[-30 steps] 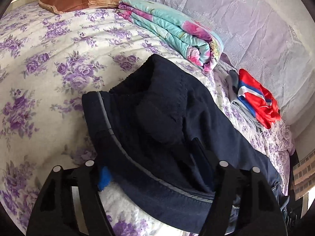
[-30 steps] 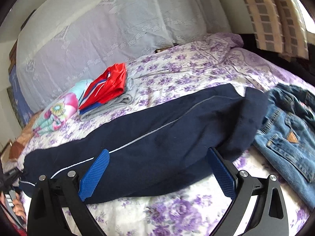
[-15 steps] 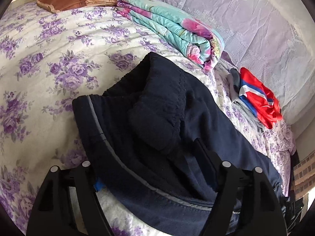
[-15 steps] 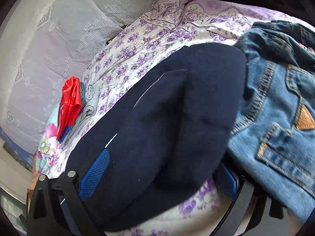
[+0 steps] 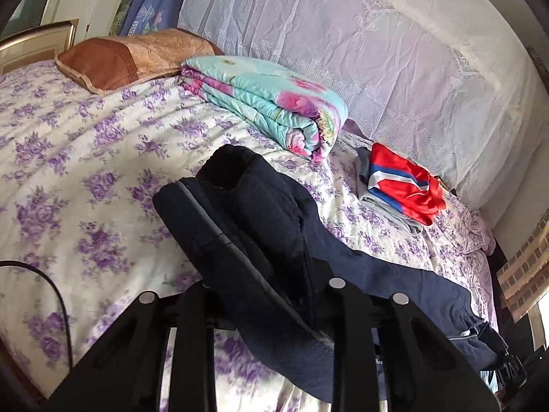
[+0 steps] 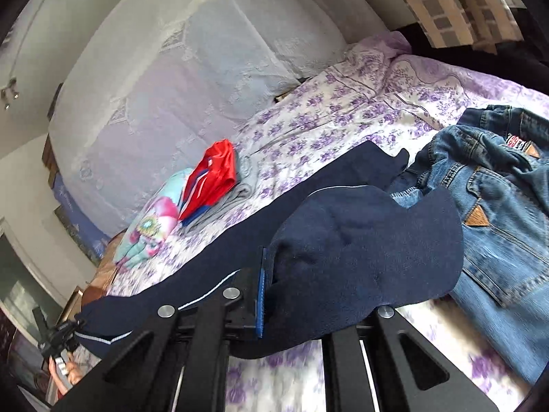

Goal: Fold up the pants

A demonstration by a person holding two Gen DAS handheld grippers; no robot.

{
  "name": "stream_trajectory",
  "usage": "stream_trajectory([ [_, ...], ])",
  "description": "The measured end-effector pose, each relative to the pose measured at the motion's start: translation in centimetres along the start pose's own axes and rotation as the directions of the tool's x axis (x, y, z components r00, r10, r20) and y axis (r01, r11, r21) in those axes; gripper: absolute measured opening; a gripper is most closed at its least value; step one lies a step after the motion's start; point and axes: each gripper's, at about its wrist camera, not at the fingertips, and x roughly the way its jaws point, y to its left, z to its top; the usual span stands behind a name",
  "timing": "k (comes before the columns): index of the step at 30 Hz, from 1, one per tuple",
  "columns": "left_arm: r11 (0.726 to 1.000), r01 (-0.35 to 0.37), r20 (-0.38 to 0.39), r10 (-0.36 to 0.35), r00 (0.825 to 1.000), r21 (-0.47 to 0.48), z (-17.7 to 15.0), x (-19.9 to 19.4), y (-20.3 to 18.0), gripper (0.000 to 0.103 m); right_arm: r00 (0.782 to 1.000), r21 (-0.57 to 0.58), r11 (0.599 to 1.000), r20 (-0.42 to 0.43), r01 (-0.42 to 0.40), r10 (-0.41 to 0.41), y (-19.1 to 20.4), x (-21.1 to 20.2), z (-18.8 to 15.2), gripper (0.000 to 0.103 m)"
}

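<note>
The fingers of the left gripper are closing narrow on one end of the navy pants, the dark cloth bunched between them and draped over the black frame. The fingers of the right gripper are closing too, pinching the other end of the navy pants, with a blue pad showing against the fabric and a thick fold of cloth hanging over the far side.

The pants stretch along the near edge of the bed, both ends lifted off its purple-flowered cover while the middle sags toward it. A thin pale stripe runs down the side of the leg.

Beyond the pants, toward the draped wall side of the bed, a folded turquoise and pink quilt lies on the cover. Beside the quilt sits a small stack of folded clothes, a red top with blue and white bands on a grey piece. Past the quilt, at the head end of the bed, rests a brown pillow.

Just beside the end of the pants held by the right gripper, a pair of blue jeans lies rumpled on the bed, a tan leather patch showing on its back pocket. A black cable curves over the bed's edge near the left gripper.
</note>
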Motion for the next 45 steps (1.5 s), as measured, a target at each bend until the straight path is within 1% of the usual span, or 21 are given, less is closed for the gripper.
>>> stream_trajectory([
  [2,1.000,-0.006,-0.006,0.006,1.000,0.000,-0.7,-1.8,1.2,0.024,0.997,-0.027,0.999,-0.065,0.041,-0.042,-0.4,-0.4,-2.0,0.011],
  [5,0.998,-0.008,-0.064,0.004,0.998,-0.065,-1.9,-2.5,4.6,0.024,0.983,0.010,0.998,-0.175,0.067,-0.065,-2.2,0.6,-4.7,0.011],
  [7,0.989,-0.009,-0.123,-0.009,0.992,-0.144,-2.6,-1.4,7.4,0.025,0.973,0.041,0.994,-0.212,0.098,-0.088,-3.3,0.6,-4.9,0.036],
  [9,0.975,-0.001,-0.182,-0.040,0.983,-0.223,-3.5,-0.2,9.7,0.026,0.982,0.096,0.990,-0.171,0.100,-0.082,-4.3,-0.9,-4.3,0.042],
  [11,0.969,0.017,-0.193,-0.066,0.979,-0.247,-4.2,-0.1,10.5,0.031,0.985,0.118,0.989,-0.154,0.091,-0.072,-4.9,-2.4,-3.5,0.042],
  [13,0.975,-0.002,-0.194,-0.042,0.980,-0.221,-4.2,-0.5,10.4,0.040,0.987,0.132,0.988,-0.147,0.083,-0.063,-5.2,-3.2,-3.2,0.042],
  [15,0.981,-0.052,-0.187,0.016,0.982,-0.188,-4.1,-1.4,10.3,0.053,0.979,0.078,0.989,-0.175,0.124,-0.108,-4.9,-3.1,-3.2,0.042],
  [16,0.983,-0.066,-0.181,0.035,0.983,-0.172,-4.0,-2.0,10.4,0.056,0.972,0.048,0.989,-0.193,0.143,-0.131,-5.1,-2.9,-3.1,0.042],
  [17,0.984,-0.076,-0.174,0.047,0.984,-0.161,-4.0,-2.7,10.6,0.061,0.965,0.045,0.980,-0.184,0.196,-0.184,-5.9,-3.3,-2.9,0.044],
  [19,0.982,-0.130,-0.147,0.109,0.983,-0.139,-3.8,-4.2,11.2,0.062,0.937,0.109,0.932,-0.097,0.345,-0.335,-8.3,-5.6,-2.2,0.057],
  [21,0.972,-0.203,-0.107,0.191,0.976,-0.120,-3.6,-5.9,12.0,0.062,0.909,0.207,0.891,0.023,0.404,-0.417,-9.7,-8.7,-1.4,0.058],
  [23,0.972,-0.189,-0.088,0.178,0.980,-0.139,-3.0,-7.1,12.6,0.062,0.925,0.222,0.916,0.107,0.334,-0.363,-9.2,-10.4,-0.7,0.061],
  [25,0.979,-0.116,-0.084,0.104,0.991,-0.165,-2.4,-7.8,12.1,0.062,0.944,0.166,0.946,0.132,0.278,-0.301,-7.3,-9.8,-0.1,0.065],
  [28,0.989,0.004,-0.085,-0.017,0.996,-0.149,-1.7,-7.4,9.2,0.062,0.969,0.051,0.976,0.115,0.214,-0.218,-3.4,-6.7,0.1,0.071],
  [30,0.993,0.055,-0.094,-0.065,0.993,-0.103,-1.6,-6.4,6.6,0.062,0.983,-0.005,0.986,0.083,0.166,-0.165,-1.4,-4.6,-0.2,0.074],
  [32,0.997,0.049,-0.141,-0.057,0.988,-0.061,-2.1,-4.9,5.0,0.062,0.991,-0.011,0.993,0.052,0.121,-0.121,-0.2,-3.2,-0.7,0.075],
  [34,0.997,0.035,-0.194,-0.048,0.980,-0.068,-3.3,-3.6,5.2,0.062,0.996,-0.007,0.996,0.015,0.087,-0.086,0.4,-2.1,-1.3,0.076],
  [38,0.988,0.021,-0.286,-0.065,0.956,-0.156,-6.6,-1.5,8.2,0.062,0.992,-0.035,0.992,-0.021,0.123,-0.124,0.4,-0.6,-2.3,0.077],
  [40,0.984,0.040,-0.276,-0.087,0.957,-0.172,-7.4,-1.4,9.0,0.060,0.991,-0.047,0.991,-0.032,0.128,-0.130,0.3,-0.2,-2.5,0.077],
  [43,0.985,0.014,-0.275,-0.062,0.959,-0.173,-6.2,-1.8,8.1,0.060,0.992,-0.043,0.992,-0.048,0.115,-0.117,0.3,0.4,-2.1,0.077],
  [45,0.982,0.057,-0.251,-0.102,0.963,-0.181,-4.8,-2.0,7.3,0.060,0.994,-0.018,0.995,-0.041,0.097,-0.097,0.0,0.5,-1.5,0.077],
])
